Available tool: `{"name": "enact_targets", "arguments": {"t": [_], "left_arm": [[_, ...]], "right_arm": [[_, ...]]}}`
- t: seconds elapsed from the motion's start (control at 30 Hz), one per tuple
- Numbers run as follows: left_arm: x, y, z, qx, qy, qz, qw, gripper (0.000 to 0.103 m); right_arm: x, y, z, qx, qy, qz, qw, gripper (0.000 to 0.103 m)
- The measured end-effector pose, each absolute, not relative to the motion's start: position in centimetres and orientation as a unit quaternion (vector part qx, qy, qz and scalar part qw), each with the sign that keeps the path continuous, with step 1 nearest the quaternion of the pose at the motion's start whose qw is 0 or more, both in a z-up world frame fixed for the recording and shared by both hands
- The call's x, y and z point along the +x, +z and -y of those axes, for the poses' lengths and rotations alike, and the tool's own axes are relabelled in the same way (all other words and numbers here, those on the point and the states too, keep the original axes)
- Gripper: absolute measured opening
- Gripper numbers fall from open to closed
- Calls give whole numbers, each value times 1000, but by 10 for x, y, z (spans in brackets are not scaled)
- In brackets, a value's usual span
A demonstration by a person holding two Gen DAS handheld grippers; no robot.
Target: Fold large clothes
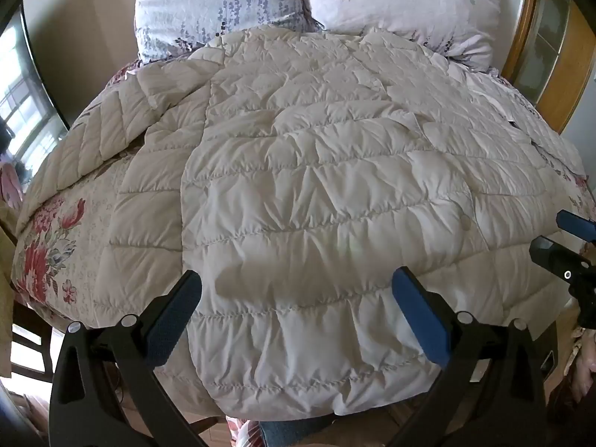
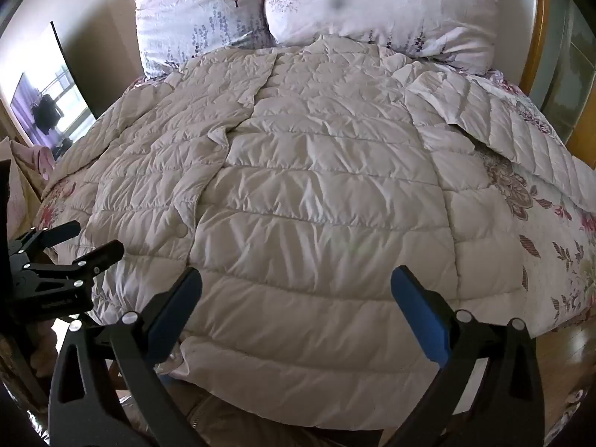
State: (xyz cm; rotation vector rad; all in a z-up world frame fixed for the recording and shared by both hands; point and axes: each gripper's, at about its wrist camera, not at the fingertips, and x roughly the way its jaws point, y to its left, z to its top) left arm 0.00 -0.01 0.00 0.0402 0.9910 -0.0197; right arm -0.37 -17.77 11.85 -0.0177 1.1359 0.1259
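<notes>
Bedroom light falls on a bed (image 1: 48, 238) covered by a floral sheet, and everything lies on it. Nearest the cameras, the left gripper (image 1: 296, 287) hangs tilted down over the near hem of a cream quilted coat (image 1: 316, 193), its blue-padded fingers (image 1: 419, 316) spread wide with nothing between them but air above the fabric. The right gripper (image 2: 296, 287) does the same just alongside, jaws fully apart and empty, over the same near edge of the coat (image 2: 320, 193). Each gripper shows at the edge of the other's view, the two side by side and apart.

The coat lies flat, spread across most of the bed, its hem hanging over the near edge and its collar end toward the pillows. A snap button (image 2: 181, 229) sits along the front flap. One sleeve (image 1: 93, 141) stretches out to the left side, the other sleeve (image 2: 514, 126) to the right.

Farther off, two pale floral pillows (image 1: 219, 7) lean side by side at the head of the bed, touching the coat's top. A wooden frame (image 2: 536, 37) stands at far right and a mirror (image 2: 48, 108) at far left.
</notes>
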Motion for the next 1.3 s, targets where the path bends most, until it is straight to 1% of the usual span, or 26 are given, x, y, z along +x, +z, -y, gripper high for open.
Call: {"name": "enact_targets", "arguments": {"t": [1.3], "left_arm": [[0, 0, 0, 19, -10, -477, 879, 102]], "right_arm": [[-5, 118, 178, -8, 60, -537, 841, 101]]}}
